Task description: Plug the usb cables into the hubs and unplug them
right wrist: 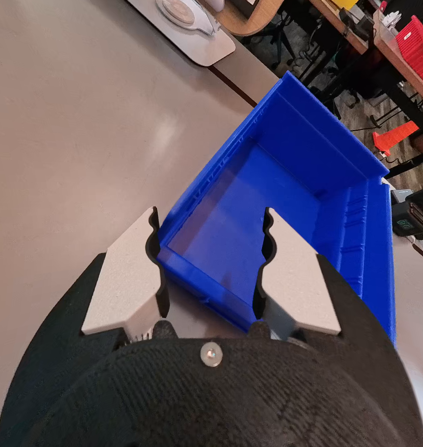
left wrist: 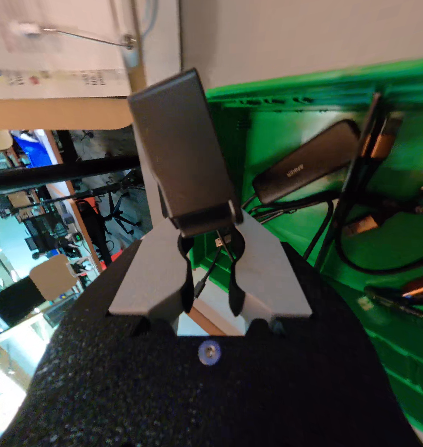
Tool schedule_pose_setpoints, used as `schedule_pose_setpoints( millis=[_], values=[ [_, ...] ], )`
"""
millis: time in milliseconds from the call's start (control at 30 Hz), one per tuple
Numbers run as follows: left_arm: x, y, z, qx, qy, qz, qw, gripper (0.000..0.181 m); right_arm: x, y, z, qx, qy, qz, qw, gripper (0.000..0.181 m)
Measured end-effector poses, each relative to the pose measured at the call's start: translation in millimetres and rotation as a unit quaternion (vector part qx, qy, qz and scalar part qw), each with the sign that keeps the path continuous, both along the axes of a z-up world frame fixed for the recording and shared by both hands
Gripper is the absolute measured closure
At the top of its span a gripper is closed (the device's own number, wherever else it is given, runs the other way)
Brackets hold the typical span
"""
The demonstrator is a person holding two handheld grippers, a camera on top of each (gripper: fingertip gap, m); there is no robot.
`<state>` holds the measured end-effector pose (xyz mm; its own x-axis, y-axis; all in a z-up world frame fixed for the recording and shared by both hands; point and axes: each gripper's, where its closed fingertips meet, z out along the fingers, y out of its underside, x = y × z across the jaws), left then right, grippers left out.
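My left gripper (left wrist: 209, 223) is shut on the near end of a dark grey hub (left wrist: 179, 150) and holds it up, tilted, above the left edge of a green bin (left wrist: 290, 116). A thin black cable with a small plug (left wrist: 200, 286) hangs down between the fingers. A second black hub (left wrist: 307, 162) lies inside the green bin among black cables (left wrist: 326, 217) and copper-coloured connectors (left wrist: 382, 145). My right gripper (right wrist: 211, 217) is open and empty, held over the near corner of an empty blue bin (right wrist: 302, 145).
The bins stand on a beige table (right wrist: 72, 121). A flat grey stand base with a clear disc (right wrist: 193, 31) sits at the table's far end. Beyond the table edge are desks, chairs, a red bin (right wrist: 418, 48) and an orange cone (right wrist: 396, 135).
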<state>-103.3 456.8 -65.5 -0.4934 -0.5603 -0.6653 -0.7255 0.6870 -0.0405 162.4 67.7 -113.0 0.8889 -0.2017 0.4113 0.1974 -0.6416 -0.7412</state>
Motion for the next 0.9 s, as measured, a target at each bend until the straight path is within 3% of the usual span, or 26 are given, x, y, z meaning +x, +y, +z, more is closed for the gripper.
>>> schedule_pose_setpoints(
  millis=[167, 367, 533, 700, 800, 900],
  values=[
    [9, -10, 57, -0.035, -0.147, 0.038, 0.988, 0.158, 1, -2, 20, 0.032, -0.015, -0.008, 0.999, 0.092],
    [15, -42, 149, 0.009, -0.278, 0.009, 0.961, 0.158, -18, 1, 81, 0.187, 0.022, 0.014, 0.982, 0.087],
    [15, -68, 247, 0.12, -0.353, -0.009, 0.928, 0.158, -54, 10, 114, 0.289, 0.109, 0.091, 0.947, 0.087],
    [9, -98, 339, 0.129, -0.45, -0.033, 0.883, 0.158, -71, 22, 117, 0.31, 0.165, 0.118, 0.929, 0.092],
    [16, -134, 354, 0.143, -0.46, -0.075, 0.873, 0.158, -87, 27, 125, 0.335, 0.221, 0.149, 0.904, 0.092],
    [33, -183, 335, 0.174, -0.439, -0.148, 0.869, 0.158, -115, 31, 143, 0.375, 0.35, 0.211, 0.832, 0.088]
  ],
)
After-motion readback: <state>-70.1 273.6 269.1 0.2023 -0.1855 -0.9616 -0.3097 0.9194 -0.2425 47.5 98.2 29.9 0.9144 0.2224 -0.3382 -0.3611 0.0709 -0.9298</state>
